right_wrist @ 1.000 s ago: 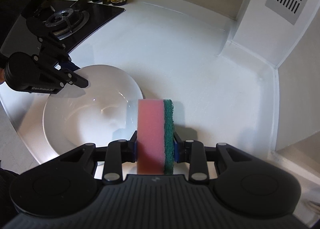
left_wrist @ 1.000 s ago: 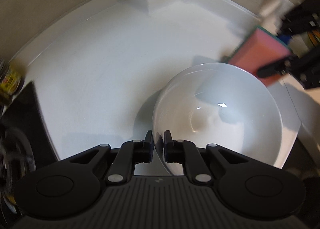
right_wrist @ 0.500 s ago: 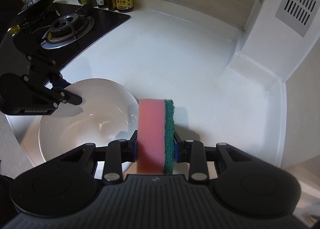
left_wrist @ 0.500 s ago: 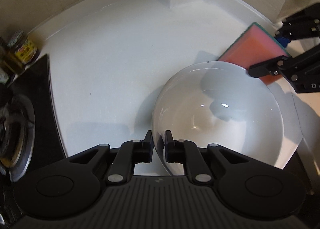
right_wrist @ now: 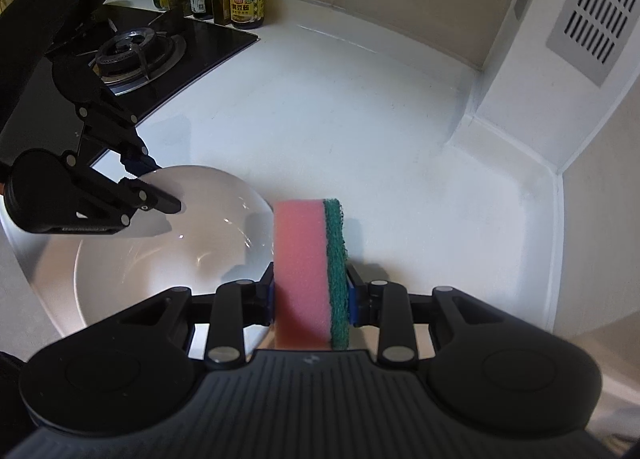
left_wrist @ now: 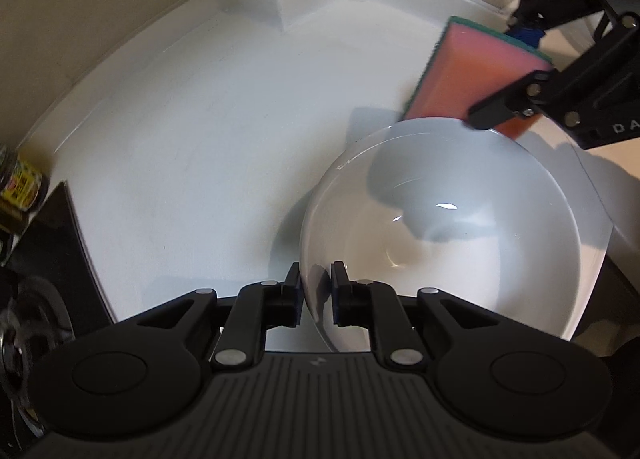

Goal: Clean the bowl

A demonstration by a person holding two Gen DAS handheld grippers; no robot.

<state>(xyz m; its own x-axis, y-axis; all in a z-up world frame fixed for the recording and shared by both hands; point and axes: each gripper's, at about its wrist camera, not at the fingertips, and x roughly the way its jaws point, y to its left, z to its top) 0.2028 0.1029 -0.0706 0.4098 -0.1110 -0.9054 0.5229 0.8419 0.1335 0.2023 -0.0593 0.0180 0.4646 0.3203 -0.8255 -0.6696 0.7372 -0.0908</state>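
Observation:
A white bowl [left_wrist: 460, 259] sits on the white counter [left_wrist: 208, 147], empty and glossy inside. My left gripper [left_wrist: 316, 291] straddles its near rim. Its jaws are opening, and the thin rim stands between the pads with a little slack. In the right wrist view the left gripper [right_wrist: 164, 185] reaches over the bowl [right_wrist: 152, 255] from the left. My right gripper [right_wrist: 312, 295] is shut on a pink sponge [right_wrist: 304, 271] with a green scouring side, held upright just right of the bowl. From the left wrist view the sponge [left_wrist: 472, 71] hangs beyond the bowl's far rim in the right gripper [left_wrist: 500, 75].
A black gas stove [right_wrist: 136, 47] lies left of the bowl, with several sauce bottles and jars [right_wrist: 246, 1] behind it. One jar [left_wrist: 20, 187] shows at the left edge. A white boxed column with a vent [right_wrist: 584, 7] rises at the right. The counter's front edge runs close to the bowl.
The gap between my left gripper's pads has widened around the bowl's rim, and the left hand has dipped slightly. The right gripper keeps the sponge in nearly the same spot.

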